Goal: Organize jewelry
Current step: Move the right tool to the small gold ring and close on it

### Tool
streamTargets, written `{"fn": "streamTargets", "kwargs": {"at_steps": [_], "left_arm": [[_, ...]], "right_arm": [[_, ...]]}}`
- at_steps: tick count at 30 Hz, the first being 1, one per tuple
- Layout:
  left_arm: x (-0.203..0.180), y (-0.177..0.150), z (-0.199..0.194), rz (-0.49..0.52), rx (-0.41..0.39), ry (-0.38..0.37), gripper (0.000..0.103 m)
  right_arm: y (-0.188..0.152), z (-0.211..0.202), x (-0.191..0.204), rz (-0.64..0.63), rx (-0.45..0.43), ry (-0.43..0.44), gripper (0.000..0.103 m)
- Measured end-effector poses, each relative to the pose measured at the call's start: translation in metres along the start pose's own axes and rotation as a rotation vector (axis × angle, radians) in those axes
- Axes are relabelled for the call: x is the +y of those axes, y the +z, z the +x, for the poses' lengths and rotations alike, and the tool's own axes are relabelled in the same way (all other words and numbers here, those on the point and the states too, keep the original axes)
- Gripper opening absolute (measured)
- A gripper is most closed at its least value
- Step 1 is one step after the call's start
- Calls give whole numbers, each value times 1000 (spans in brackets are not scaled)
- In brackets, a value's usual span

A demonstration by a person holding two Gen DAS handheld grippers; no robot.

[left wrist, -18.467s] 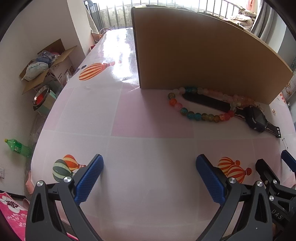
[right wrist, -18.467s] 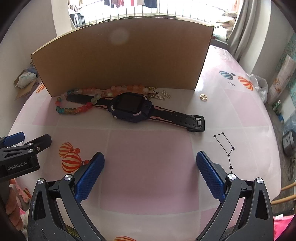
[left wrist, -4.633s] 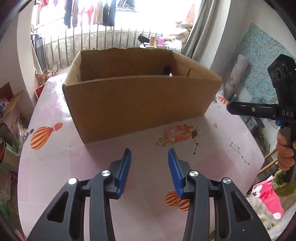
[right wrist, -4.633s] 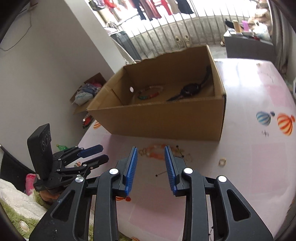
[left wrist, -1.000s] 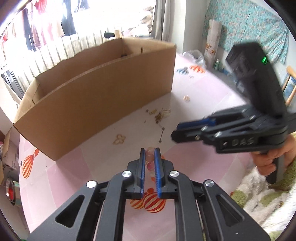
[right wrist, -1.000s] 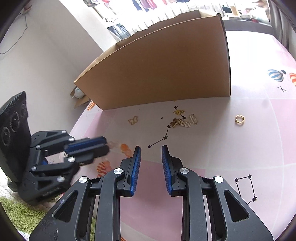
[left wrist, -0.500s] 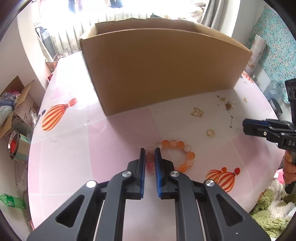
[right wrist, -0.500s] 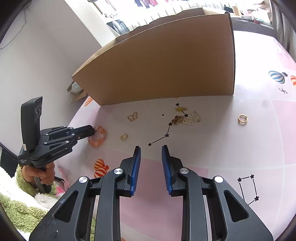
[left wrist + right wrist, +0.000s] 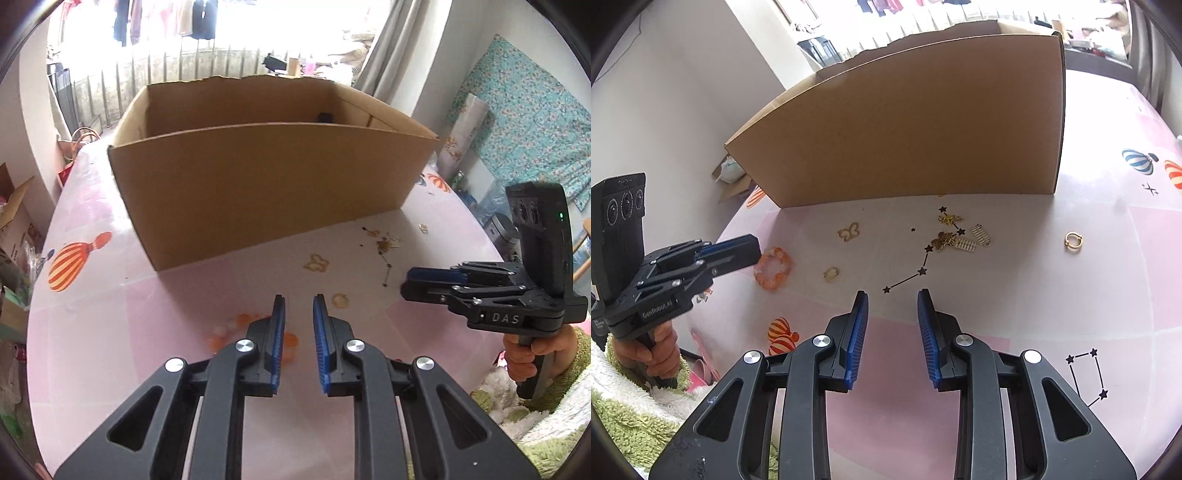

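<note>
On the pink table [image 9: 1015,295], both claws are opening empty, the left claw [image 9: 298,301] above the orange bracelet [image 9: 773,267].

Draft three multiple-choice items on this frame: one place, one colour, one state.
1. Where is the gold ring?
A. Inside the box
B. On the table, apart from the charms
C. Threaded on the bracelet

2. What colour are the beads of the bead bracelet?
A. Green
B. Black
C. Orange and pale pink

3. What state is the top of the cardboard box in?
A. Open
B. Taped shut
C. Covered with a cloth

Key: 1 B, the right wrist view shows the ring alone on the pink cloth, to the right of the charm cluster. 2 C, the beads show orange and pale in both views. 3 A, the left wrist view looks over the near wall onto the inner walls.
</note>
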State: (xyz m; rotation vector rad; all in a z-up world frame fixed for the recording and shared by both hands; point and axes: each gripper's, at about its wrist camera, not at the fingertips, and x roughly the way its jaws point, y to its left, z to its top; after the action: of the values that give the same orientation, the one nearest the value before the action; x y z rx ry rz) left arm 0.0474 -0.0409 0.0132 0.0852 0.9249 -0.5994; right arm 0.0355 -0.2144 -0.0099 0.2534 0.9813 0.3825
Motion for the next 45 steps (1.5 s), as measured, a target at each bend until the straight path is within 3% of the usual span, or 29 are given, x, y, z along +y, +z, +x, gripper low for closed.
{"fn": "streamTargets", "kwargs": {"at_steps": [5, 13, 29, 35, 40, 45], "left_arm": [[-24, -1, 23, 48, 45, -25, 15], [-32, 5, 46, 83, 88, 28, 15], [-45, 13, 57, 134, 86, 40, 15], [-42, 10, 55, 125, 82, 41, 13], [-39, 9, 53, 117, 81, 40, 13], [-39, 9, 53, 118, 80, 41, 13]], "right_arm": [[-4, 0, 0, 6, -14, -6, 28], [-7, -2, -2, 10, -29, -4, 28], [-7, -20, -22, 29, -40, -1, 27], [-2, -28, -21, 13, -69, -77, 28], [4, -45, -33, -10, -131, -239, 28], [10, -47, -51, -23, -129, -395, 28]]}}
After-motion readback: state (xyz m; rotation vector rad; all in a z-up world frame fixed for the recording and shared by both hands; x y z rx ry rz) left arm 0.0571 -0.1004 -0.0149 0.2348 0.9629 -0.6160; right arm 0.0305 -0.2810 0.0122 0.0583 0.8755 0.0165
